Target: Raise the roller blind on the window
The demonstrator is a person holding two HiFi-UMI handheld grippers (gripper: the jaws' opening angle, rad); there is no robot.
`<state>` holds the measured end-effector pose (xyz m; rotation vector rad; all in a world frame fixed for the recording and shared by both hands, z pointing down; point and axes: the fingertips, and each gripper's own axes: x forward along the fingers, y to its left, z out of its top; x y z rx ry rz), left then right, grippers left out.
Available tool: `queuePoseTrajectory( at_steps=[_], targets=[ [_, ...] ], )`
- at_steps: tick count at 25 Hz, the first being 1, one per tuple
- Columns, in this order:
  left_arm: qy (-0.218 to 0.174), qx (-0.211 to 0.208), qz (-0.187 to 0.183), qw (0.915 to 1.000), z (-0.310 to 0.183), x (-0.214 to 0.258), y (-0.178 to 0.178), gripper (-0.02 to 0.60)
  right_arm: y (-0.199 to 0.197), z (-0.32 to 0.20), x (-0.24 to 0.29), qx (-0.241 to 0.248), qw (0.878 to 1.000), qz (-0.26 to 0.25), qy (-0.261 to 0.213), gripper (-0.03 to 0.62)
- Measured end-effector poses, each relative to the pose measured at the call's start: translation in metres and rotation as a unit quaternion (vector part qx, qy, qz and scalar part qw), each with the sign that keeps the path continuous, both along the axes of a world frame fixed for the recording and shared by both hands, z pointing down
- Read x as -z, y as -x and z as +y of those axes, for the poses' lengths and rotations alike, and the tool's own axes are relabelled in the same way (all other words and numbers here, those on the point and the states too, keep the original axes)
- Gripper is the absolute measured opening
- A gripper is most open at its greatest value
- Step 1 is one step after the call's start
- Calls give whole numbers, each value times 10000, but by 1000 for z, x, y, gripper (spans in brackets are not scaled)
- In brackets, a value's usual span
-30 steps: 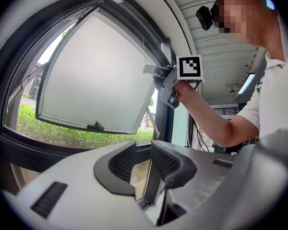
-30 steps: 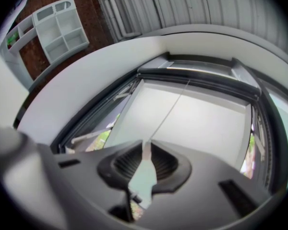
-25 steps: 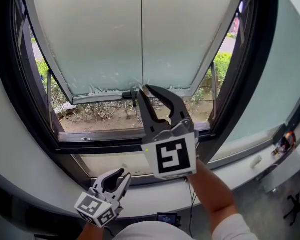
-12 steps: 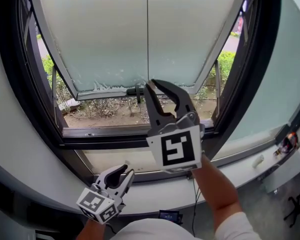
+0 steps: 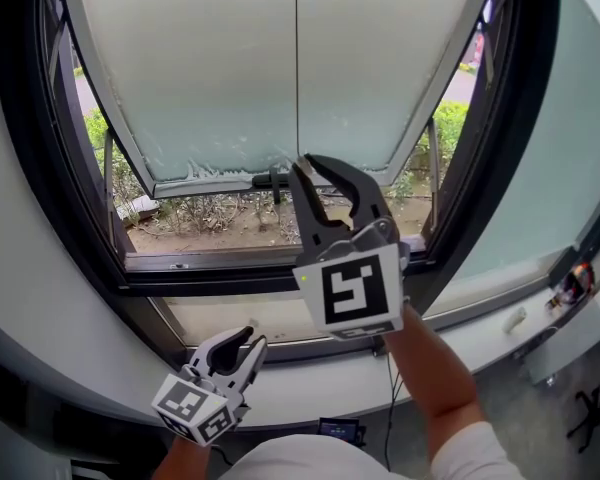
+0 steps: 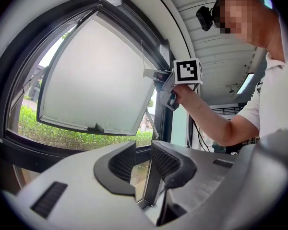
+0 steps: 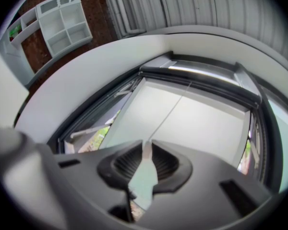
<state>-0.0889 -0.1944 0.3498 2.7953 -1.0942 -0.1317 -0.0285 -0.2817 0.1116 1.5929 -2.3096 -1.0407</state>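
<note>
White pull cord (image 7: 147, 153) is pinched in the right gripper (image 5: 302, 165) before the frosted pane (image 5: 210, 68); the left gripper (image 5: 255, 336) is low, jaws apart, empty.

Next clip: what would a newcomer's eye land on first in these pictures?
The big frosted window pane, swung open at the bottom, fills the upper part of the head view. At centre, the raised right gripper has its jaws closed on the thin pull cord that hangs down the middle of the pane. The left gripper sits low at bottom left, jaws apart and empty.
</note>
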Motion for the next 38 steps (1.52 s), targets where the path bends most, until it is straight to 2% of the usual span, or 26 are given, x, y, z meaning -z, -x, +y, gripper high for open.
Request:
queuePoseTrajectory(
  at_steps=[26,38],
  targets=[
    [65,55,29,10000,-1,-3,11,110,1,-2,-3,-57,9999,117,-32,58],
    [-42,118,202,9997,6,14,18,110,-23,25,-8,44,9998,-170,-65,58]
  ],
)
